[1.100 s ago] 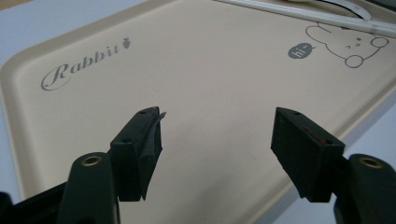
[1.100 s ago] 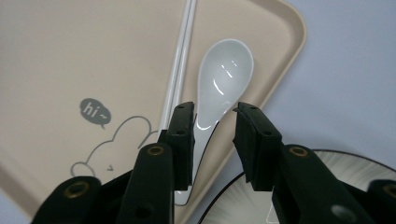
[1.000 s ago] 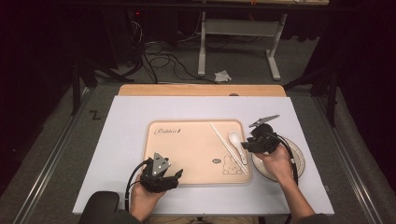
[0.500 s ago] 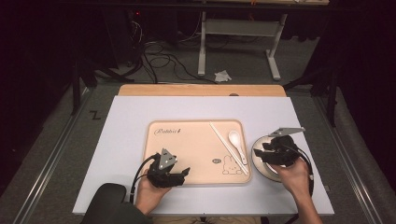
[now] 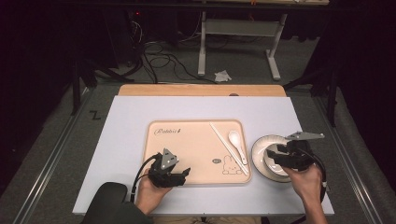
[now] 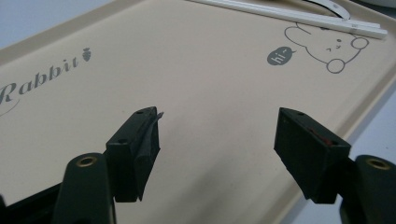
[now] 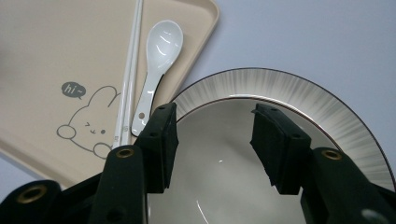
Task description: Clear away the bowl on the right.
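Observation:
A beige tray (image 5: 191, 144) printed with "Rabbit" lies mid-table. White chopsticks (image 5: 227, 147) and a white spoon (image 5: 236, 140) rest on its right side. Right of the tray sits a striped plate (image 5: 261, 144) with a white bowl (image 7: 219, 177) in it. My right gripper (image 7: 212, 135) hovers over the bowl, open. Its jaws have just been opening and nothing is between them. My left gripper (image 6: 217, 135) stands open and empty over the tray's (image 6: 187, 70) near left part, low above the bare surface.
The tray sits on a white sheet (image 5: 126, 121) over a wooden table (image 5: 201, 89). The plate lies close to the tray's right rim and near the sheet's right edge. Beyond the table are a dark floor, cables (image 5: 159, 56) and a metal stand (image 5: 243, 28).
My right gripper has moved right, off the tray beside the spoon to above the plate and bowl, and its jaws have widened. The left gripper has barely shifted.

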The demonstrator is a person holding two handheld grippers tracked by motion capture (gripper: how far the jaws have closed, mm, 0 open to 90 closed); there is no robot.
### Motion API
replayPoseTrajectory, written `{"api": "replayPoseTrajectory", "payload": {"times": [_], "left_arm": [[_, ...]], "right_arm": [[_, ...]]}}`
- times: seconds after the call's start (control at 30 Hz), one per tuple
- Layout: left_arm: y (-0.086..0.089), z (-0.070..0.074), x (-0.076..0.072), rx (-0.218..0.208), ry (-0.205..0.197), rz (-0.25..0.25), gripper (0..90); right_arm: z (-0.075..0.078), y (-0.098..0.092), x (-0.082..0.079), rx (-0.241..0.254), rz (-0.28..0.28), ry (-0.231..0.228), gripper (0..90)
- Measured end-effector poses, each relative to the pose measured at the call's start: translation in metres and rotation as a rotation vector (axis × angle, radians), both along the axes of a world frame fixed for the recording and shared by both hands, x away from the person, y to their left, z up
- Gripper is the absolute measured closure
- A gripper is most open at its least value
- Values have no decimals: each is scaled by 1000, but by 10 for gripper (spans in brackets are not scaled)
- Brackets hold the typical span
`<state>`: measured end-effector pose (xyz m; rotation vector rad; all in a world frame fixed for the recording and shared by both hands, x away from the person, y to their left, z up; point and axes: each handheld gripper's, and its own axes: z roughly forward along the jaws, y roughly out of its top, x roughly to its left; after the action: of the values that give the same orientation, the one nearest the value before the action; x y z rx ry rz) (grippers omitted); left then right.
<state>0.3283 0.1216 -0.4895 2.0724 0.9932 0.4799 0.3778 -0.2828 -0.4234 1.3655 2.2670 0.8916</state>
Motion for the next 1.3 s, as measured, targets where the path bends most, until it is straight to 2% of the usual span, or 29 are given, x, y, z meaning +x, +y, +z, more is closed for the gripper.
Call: {"api": "replayPoseTrajectory", "payload": {"times": [0.13, 0.27, 0.37, 0.5, 0.63, 0.8, 0.93, 1.1, 1.3], "left_arm": [[-4, 0, 1, 21, 1, -3, 338], [-8, 0, 2, 13, -2, -16, 333], [-9, 0, 3, 13, -4, -27, 328], [-8, 1, 6, -17, 35, -28, 305], [-11, 1, 7, -11, 32, -40, 305], [-14, -1, 10, -10, 41, -51, 305], [-16, -1, 10, -2, 36, -59, 301], [-16, -1, 9, -5, 30, -61, 299], [-16, -1, 8, -4, 24, -55, 298]], "right_arm": [[3, -6, -1, 32, -9, -4, 508], [5, -14, -5, 39, -31, 4, 510], [6, -20, -7, 23, -66, -1, 504], [9, -28, -12, 2, -80, -21, 514], [8, -32, -16, -14, -99, -15, 521], [10, -39, -20, -20, -137, -30, 523], [10, -48, -22, -3, -164, -30, 515], [7, -52, -21, -8, -192, -12, 500], [-6, -55, -13, -19, -206, 40, 508]]}}
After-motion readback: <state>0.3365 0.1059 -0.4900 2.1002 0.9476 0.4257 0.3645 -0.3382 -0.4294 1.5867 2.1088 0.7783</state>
